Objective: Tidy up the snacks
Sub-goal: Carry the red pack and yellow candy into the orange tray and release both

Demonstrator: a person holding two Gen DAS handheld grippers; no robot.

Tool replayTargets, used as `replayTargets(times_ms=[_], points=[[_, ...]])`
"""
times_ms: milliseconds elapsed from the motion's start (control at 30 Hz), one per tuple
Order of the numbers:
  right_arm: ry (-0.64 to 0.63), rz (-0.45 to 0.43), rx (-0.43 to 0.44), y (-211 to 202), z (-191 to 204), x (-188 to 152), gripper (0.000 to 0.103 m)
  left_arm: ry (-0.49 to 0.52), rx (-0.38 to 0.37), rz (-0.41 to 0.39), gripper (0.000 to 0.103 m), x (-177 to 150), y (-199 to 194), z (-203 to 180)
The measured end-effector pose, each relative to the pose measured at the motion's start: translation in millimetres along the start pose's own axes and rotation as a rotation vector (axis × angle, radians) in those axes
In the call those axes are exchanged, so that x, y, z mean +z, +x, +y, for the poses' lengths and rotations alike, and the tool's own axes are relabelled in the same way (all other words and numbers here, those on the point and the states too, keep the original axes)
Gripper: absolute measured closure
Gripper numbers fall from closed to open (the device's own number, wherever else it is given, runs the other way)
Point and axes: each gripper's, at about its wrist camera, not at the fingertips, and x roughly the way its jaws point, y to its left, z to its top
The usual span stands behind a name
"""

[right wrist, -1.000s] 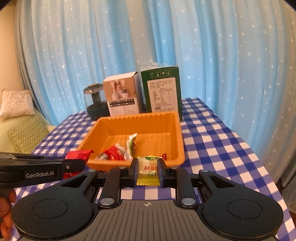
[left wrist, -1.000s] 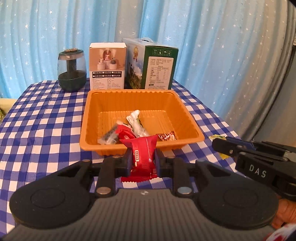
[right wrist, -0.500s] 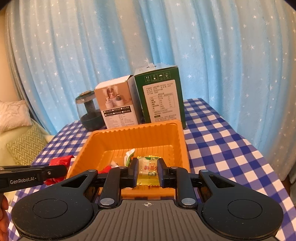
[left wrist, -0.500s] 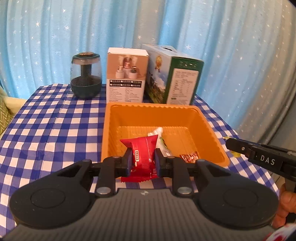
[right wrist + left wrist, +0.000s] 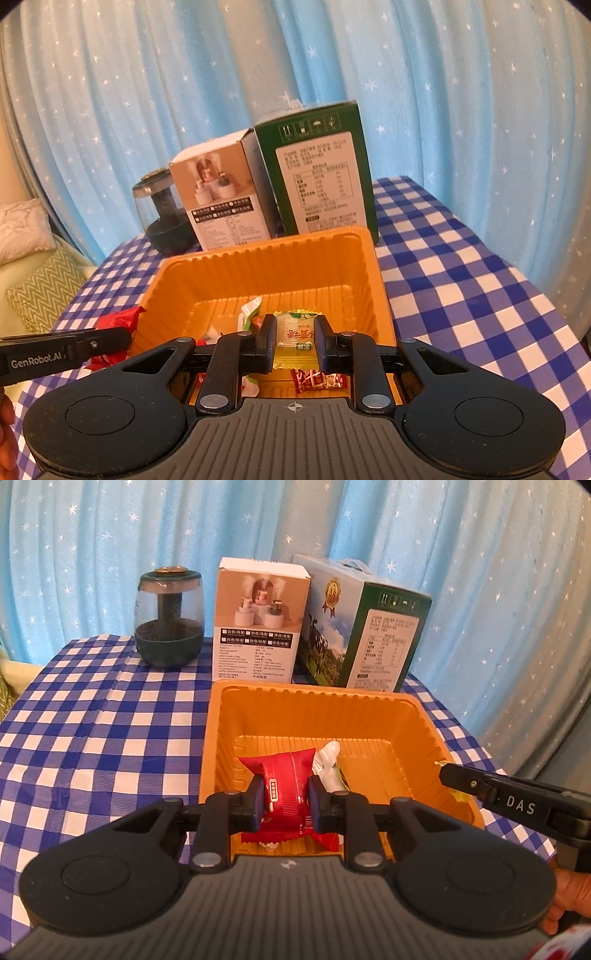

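An orange tray (image 5: 424, 716) sits on the blue checked tablecloth and shows in the right wrist view (image 5: 258, 269) too. My left gripper (image 5: 283, 797) is shut on a red snack packet (image 5: 286, 775) and holds it over the tray's near left part. My right gripper (image 5: 295, 338) is shut on a yellow snack packet (image 5: 297, 332) over the tray's near side. Inside the tray lie a white-green packet (image 5: 328, 764) and a small red candy (image 5: 317, 380). The right gripper's finger (image 5: 491, 790) reaches over the tray's right rim in the left wrist view.
Behind the tray stand a dark glass jar (image 5: 169, 622), a white box (image 5: 258, 624) and a green box (image 5: 365, 631). A blue star curtain hangs behind. A sofa with cushions (image 5: 40, 280) lies left of the table. The table edge falls off at right (image 5: 546, 295).
Both grippers have moved forward with their packets, from short of the tray's front rim to over the tray's inside. Both stay shut.
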Motion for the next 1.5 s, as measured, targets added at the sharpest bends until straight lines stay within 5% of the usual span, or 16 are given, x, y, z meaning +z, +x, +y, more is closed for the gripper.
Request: replayTargets(times_ms=[1067, 1167, 1500], points=[[0.055, 0.018, 0.074, 33.7, 1.6, 2.9, 0.08, -0.021, 0.035, 0.018, 0.07, -4.0, 8.1, 9.6], [0.112, 0.042, 0.087, 38.9, -6.0, 0.5, 0.044, -0.022, 0.038, 0.02, 0.069, -5.0, 8.8, 11.5], [0.137, -0.008, 0.061, 24.8, -13.6, 7.5, 0.041, -0.003, 0.042, 0.019, 0.058, -7.8, 5.9, 8.8]])
